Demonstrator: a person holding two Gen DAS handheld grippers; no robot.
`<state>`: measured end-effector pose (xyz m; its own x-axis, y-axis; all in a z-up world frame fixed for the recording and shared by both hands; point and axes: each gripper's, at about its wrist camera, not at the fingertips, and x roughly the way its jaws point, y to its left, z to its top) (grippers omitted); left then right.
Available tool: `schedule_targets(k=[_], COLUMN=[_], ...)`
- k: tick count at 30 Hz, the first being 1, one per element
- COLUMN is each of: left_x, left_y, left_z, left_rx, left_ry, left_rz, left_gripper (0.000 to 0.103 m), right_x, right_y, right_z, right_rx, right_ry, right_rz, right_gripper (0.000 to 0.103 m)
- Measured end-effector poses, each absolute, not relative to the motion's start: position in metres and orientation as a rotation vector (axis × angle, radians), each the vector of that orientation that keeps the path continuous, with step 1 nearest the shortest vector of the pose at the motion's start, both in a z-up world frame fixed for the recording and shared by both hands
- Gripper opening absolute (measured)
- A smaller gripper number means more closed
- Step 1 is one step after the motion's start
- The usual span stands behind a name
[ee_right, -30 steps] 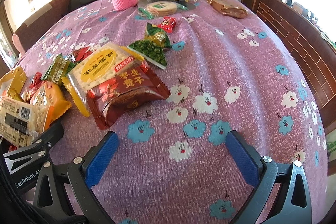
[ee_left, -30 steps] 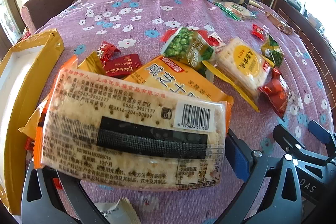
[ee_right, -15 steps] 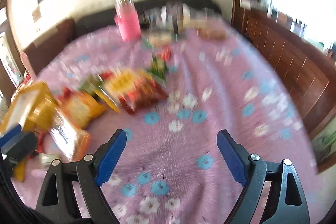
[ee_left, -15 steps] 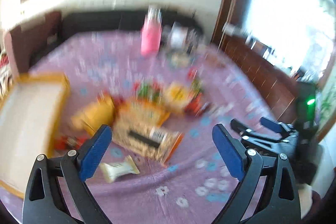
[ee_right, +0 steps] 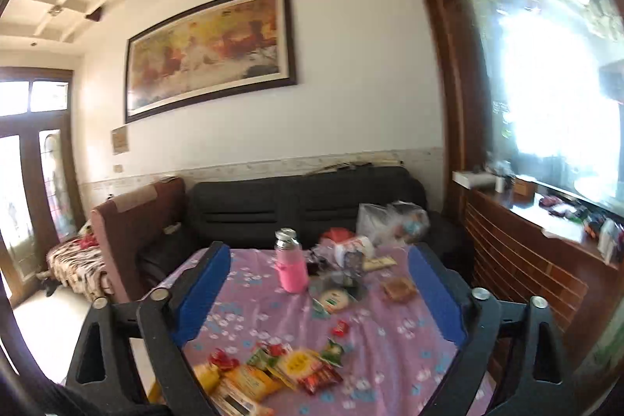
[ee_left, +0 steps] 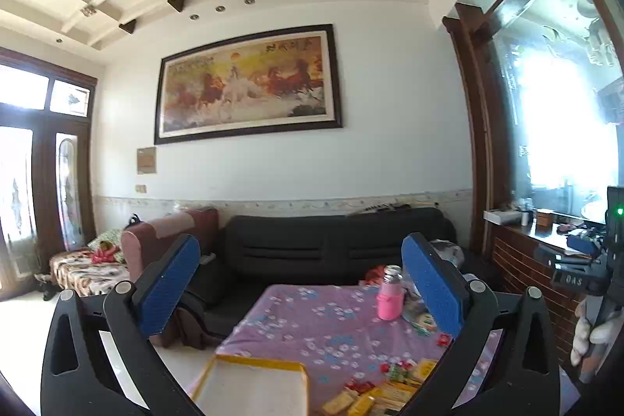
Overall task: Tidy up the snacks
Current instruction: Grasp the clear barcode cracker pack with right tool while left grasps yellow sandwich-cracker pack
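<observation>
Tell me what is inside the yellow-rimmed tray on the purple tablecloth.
The yellow-rimmed rectangular tray shows only its bare pale floor in the left wrist view; the snack packets lie outside, to its right. Its near end is cut off by the frame, so that part is unseen.

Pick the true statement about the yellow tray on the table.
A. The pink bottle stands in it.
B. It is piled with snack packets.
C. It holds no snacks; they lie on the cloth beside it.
C: the tray shows a bare white bottom, and the snacks lie on the cloth beside it.

Left gripper (ee_left: 300, 293) and right gripper (ee_right: 321, 293) raised, fingers spread, empty.
</observation>
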<state>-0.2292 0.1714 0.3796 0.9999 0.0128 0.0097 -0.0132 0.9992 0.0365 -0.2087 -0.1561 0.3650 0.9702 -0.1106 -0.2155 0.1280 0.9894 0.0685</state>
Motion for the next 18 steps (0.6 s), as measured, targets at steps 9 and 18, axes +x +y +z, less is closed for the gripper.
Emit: schedule_targets(k=[9,18], left_x=[-0.134,-0.053], left_y=[0.187,0.158], left_z=[0.236,0.105], left_rx=[-0.030,-0.127], left_ry=[0.318,0.732], left_rz=[-0.091,-0.263], left_gripper=[0.103,0.099], right_x=[-0.088,-0.053], right_y=[-0.092,-0.032], right_z=[0.162,0.075], right_rx=[0.080,-0.187], right_ry=[0.785,0.912], right_rz=[0.246,0.346], right_gripper=[0.079,0.075])
